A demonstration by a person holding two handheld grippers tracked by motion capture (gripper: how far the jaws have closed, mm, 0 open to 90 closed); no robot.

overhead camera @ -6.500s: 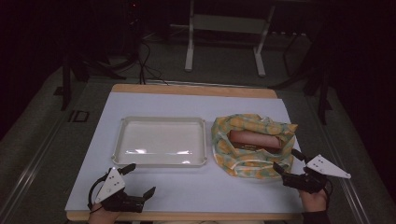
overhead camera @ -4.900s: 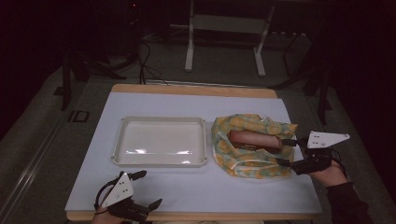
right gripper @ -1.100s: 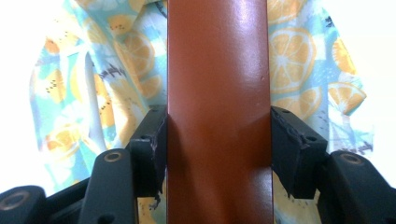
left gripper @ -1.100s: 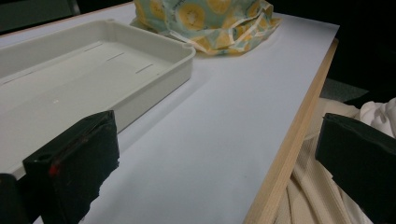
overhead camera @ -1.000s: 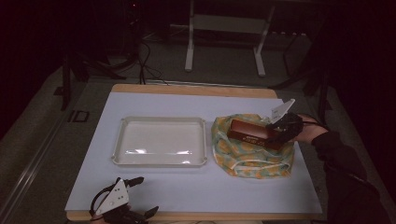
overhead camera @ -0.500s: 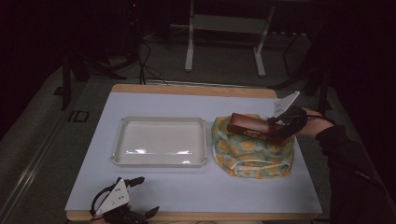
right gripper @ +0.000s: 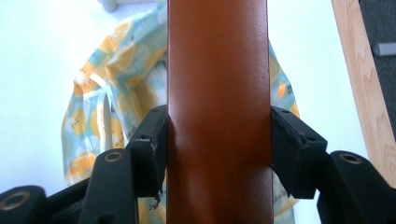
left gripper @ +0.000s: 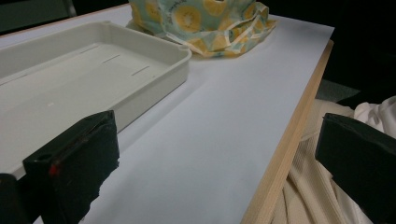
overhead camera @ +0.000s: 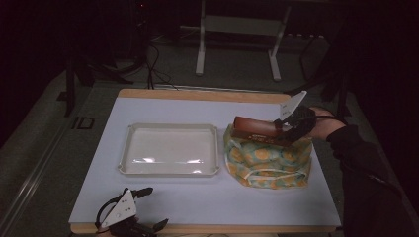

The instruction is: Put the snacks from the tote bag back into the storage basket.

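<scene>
Right gripper (overhead camera: 284, 129) clamped on a brown box (overhead camera: 254, 129), long and flat, glossy reddish-brown. In the right gripper view both black pads (right gripper: 156, 149) press flat against the box's (right gripper: 217, 112) long sides, one each side, box running straight out between the jaws. Grip is at the box's right end in the high view; the rest sticks out to the left, roughly level

Box sits clear above the yellow-and-teal citrus-print fabric bag (overhead camera: 269, 160), over the bag's far edge. Can't tell whether the box underside touches the cloth. Bag mouth faces up, rim slumped and crumpled; its inside isn't readable from here. Right gripper view shows the same bag (right gripper: 100, 116) spread below and behind the box, on the white tabletop (right gripper: 37, 60)

Bag is on the right half of the table (overhead camera: 207, 197). Just left of it, close but not touching as far as I can see, a shallow white rectangular tray (overhead camera: 170, 149) with nothing in it, only glare on its floor. Left gripper view shows the tray's (left gripper: 84, 70) near corner and bare floor with a few slots

Left gripper (overhead camera: 143, 210) at the near left edge of the table, jaws wide apart, holding nothing. Through the left gripper view, white tabletop and its wooden edge (left gripper: 289, 140) lie between the jaws
</scene>
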